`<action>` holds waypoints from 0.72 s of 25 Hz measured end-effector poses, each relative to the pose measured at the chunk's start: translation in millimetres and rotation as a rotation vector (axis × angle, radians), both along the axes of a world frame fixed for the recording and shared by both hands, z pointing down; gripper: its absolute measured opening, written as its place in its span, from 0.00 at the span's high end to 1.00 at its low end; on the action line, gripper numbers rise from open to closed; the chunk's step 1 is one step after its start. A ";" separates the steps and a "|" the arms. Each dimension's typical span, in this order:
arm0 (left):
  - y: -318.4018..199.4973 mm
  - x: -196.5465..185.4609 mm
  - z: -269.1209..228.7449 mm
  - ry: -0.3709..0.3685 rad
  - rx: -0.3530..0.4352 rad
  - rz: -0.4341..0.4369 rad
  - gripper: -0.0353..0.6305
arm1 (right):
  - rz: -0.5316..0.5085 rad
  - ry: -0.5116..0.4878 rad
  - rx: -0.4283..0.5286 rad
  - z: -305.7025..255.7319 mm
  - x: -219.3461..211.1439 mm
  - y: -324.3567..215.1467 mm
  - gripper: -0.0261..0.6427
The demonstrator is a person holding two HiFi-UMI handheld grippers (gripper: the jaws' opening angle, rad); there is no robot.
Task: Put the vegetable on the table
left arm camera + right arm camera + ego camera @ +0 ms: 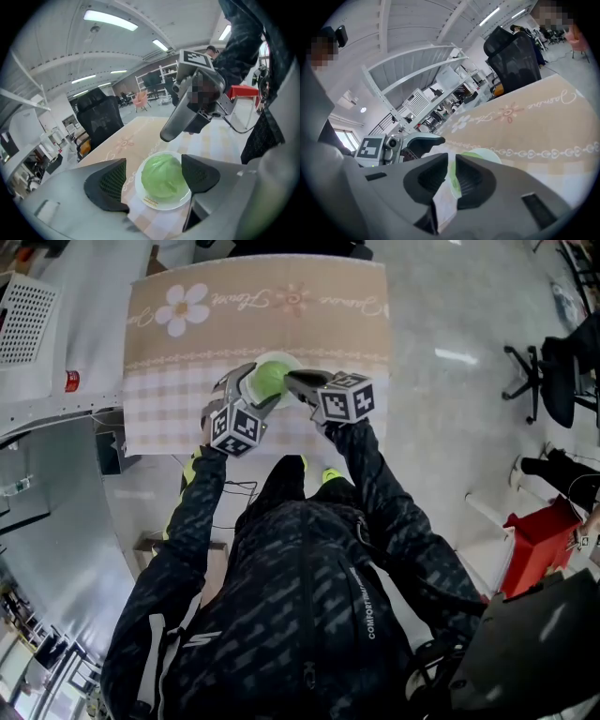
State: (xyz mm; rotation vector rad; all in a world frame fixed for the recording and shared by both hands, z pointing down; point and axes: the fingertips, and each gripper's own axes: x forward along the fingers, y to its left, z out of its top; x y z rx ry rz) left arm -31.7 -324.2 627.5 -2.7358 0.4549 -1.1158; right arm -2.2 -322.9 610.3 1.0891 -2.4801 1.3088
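While the person stands over the desk (159, 423), the head view shows a flowered cloth (253, 306) on it and a white plate (284, 359) near the cloth's middle, with the green cabbage (269, 379) lying in the plate. The left tool (253, 388) reaches over the cabbage from the left, and the right tool (292, 379) points at the plate's right edge.

In the left gripper view the left tool (154, 174) is released. Its pads (110, 180) stand wide apart, and the cabbage (162, 177) is seen between and below them, resting in the plate (159, 202). No pad seems to press on it. The right tool (169, 135) hangs above the plate's far side.

In the right gripper view the right tool (451, 176) is clenched to a thin slit and holds nothing. Only a strip of plate and green leaf shows through the slit.

The cabbage is not yet on the desk itself, so the step in hand is probably the grasp. To do it well, the left tool should go down until its pads face the widest part of the round cabbage. Then it should close slowly, because the leaves look soft and the cabbage can roll. The right tool could press on the plate's rim so that the plate does not slide. Bare cloth beside the plate is a good place to set it.
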 end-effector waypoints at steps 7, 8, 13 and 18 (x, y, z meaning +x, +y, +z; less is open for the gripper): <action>1.3 -0.8 -28.0 0.094 0.010 -0.069 0.53 | -0.055 -0.022 0.037 -21.1 -14.2 8.8 0.92; 2.3 -1.2 -33.4 0.108 0.018 -0.080 0.57 | -0.057 -0.015 0.038 -22.9 -15.0 11.2 0.96; 5.5 -2.8 -62.2 0.161 0.080 -0.149 0.80 | -0.077 -0.016 0.053 -35.8 -18.2 22.3 0.96; 14.2 -7.1 -73.2 0.203 0.091 -0.212 0.92 | -0.099 -0.048 0.087 -51.3 -21.7 30.9 0.96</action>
